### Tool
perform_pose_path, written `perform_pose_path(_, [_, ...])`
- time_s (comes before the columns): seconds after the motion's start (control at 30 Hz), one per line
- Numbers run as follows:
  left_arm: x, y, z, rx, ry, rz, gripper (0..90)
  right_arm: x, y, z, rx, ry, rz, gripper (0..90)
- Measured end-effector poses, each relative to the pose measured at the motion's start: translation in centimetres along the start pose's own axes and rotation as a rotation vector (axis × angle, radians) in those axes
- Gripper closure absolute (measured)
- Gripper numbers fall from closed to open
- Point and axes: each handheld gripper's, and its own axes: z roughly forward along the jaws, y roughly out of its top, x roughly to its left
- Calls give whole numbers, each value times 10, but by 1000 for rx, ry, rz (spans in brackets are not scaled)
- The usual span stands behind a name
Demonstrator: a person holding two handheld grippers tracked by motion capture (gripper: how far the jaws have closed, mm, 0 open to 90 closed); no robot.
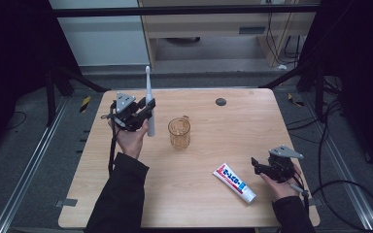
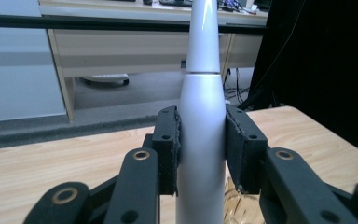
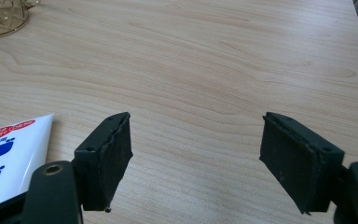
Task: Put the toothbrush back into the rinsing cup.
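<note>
My left gripper [image 1: 143, 112] is shut on a white electric toothbrush [image 1: 149, 104], held upright above the left part of the wooden table [image 1: 233, 121]. In the left gripper view both pads press the toothbrush [image 2: 203, 116] on its thick handle, head pointing up. An amber glass cup [image 1: 179, 133] stands just right of it, mid-table; its base [image 3: 0, 18] is at the top left of the right gripper view. A white toothpaste tube [image 1: 233, 182] with red and blue print lies near the front right. My right gripper [image 1: 256, 165] hovers open right of the tube [image 3: 4, 158], nothing between its jaws.
A small dark round disc [image 1: 220, 101] sits near the table's far edge. Black cables [image 1: 330, 160] run on the floor to the right. A metal rail [image 1: 184, 10] crosses behind the table, with cabinets beyond.
</note>
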Motion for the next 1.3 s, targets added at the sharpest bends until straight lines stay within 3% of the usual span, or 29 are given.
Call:
perform_pose_path(0.47, [-11,4,29,-49,3,-9,668,0,0,0,-5,6,12,250])
perform_pose_path(0.83, [-20,4,38,-82,-17,-9,668,-1,-1,0,-7,3,8,251])
perform_pose_path(1.3, [-33,1,51,-73,-59,-1,668,-1,-1,1,-11,2,5,253])
